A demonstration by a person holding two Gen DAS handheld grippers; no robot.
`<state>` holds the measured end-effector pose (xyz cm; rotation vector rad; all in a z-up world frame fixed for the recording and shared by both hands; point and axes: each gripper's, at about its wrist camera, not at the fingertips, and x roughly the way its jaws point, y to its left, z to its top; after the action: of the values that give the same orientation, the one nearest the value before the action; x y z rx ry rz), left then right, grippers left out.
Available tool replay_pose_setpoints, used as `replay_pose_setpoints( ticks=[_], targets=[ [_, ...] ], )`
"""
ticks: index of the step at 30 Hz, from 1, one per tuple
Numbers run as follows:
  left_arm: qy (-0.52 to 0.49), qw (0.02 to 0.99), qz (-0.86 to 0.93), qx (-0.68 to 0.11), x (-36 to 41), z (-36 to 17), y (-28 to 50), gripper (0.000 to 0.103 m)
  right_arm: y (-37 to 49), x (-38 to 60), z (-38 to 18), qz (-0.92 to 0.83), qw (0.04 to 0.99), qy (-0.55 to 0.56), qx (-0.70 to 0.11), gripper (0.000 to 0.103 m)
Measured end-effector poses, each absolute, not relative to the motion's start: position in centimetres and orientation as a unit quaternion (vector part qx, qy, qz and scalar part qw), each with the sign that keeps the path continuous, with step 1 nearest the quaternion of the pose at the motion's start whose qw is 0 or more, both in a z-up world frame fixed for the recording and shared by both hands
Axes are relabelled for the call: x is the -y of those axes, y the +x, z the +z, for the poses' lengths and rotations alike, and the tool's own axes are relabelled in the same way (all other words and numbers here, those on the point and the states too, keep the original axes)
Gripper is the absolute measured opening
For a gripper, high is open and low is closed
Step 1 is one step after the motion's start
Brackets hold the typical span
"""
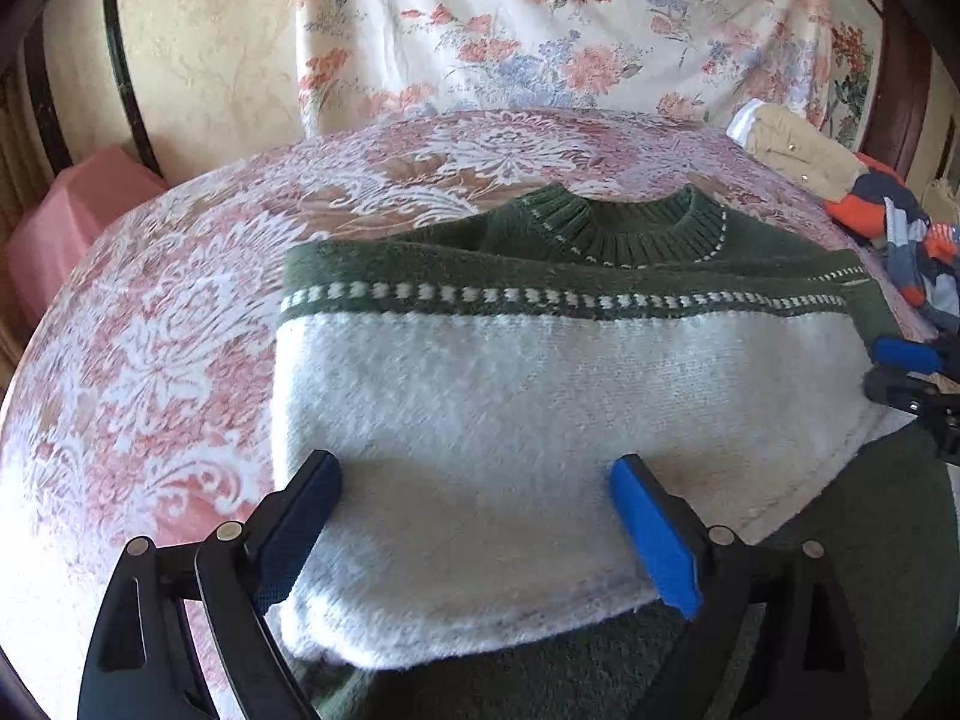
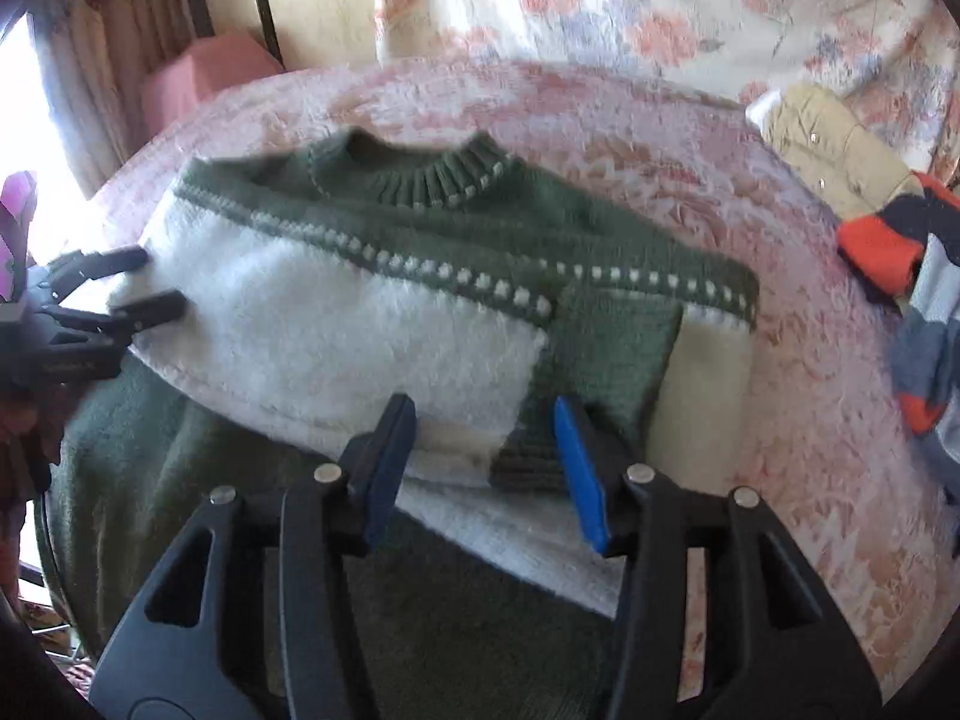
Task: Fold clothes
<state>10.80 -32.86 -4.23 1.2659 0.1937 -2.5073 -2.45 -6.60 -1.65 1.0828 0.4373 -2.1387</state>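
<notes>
A green and white knitted sweater [image 1: 480,384] lies flat on the bed, collar away from me, with its sleeves folded in over the white chest band; it also shows in the right wrist view [image 2: 336,312]. My left gripper [image 1: 474,516] is open, its jaws wide apart over the white band near the sweater's left side. My right gripper [image 2: 483,468] is open just above the folded green sleeve cuff [image 2: 528,468] and the white layer. Each gripper shows at the edge of the other's view: the right gripper [image 1: 900,372] and the left gripper [image 2: 150,282].
The bed is covered by a pink and white floral spread [image 1: 180,324]. A tan garment [image 1: 798,150] and an orange, navy and grey striped garment [image 1: 900,234] lie at the back right. A pink box [image 1: 78,222] stands at the back left, and a floral sheet [image 1: 540,24] hangs behind.
</notes>
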Motion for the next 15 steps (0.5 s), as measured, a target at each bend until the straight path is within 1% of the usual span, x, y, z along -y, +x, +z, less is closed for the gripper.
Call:
replay_pose_setpoints(
  ticks=[3, 5, 7, 8, 10, 13, 15],
  targets=[
    [0.423, 0.154, -0.891, -0.063, 32.2, -1.7, 15.1, 0.093, 0.5, 4.4, 0.7, -0.833, 0.346, 0.396, -0.173, 0.055],
    [0.407, 0.153, -0.899, -0.047, 31.3, -0.2, 19.3, 0.093, 4.7, 2.1, 2.6, -0.841, 0.358, 0.355, -0.195, 0.067],
    [0.401, 0.149, -0.904, -0.028, 30.4, 0.8, 23.9, 0.095, 9.0, -0.2, 4.6, -0.848, 0.37, 0.312, -0.216, 0.075],
    [0.398, 0.15, -0.905, -0.021, 29.8, 0.5, 25.8, 0.096, 11.8, -1.6, 5.3, -0.851, 0.373, 0.288, -0.233, 0.077],
    [0.393, 0.155, -0.906, -0.01, 28.5, -0.3, 29.4, 0.099, 16.6, -3.6, 5.8, -0.855, 0.368, 0.251, -0.268, 0.077],
    [0.386, 0.162, -0.908, 0.007, 26.7, -1.4, 34.9, 0.103, 22.4, -7.1, 6.4, -0.862, 0.352, 0.217, -0.293, 0.078],
    [0.381, 0.167, -0.909, 0.019, 25.5, -2.2, 38.5, 0.103, 25.7, -9.1, 6.3, -0.871, 0.336, 0.197, -0.3, 0.084]
  ],
)
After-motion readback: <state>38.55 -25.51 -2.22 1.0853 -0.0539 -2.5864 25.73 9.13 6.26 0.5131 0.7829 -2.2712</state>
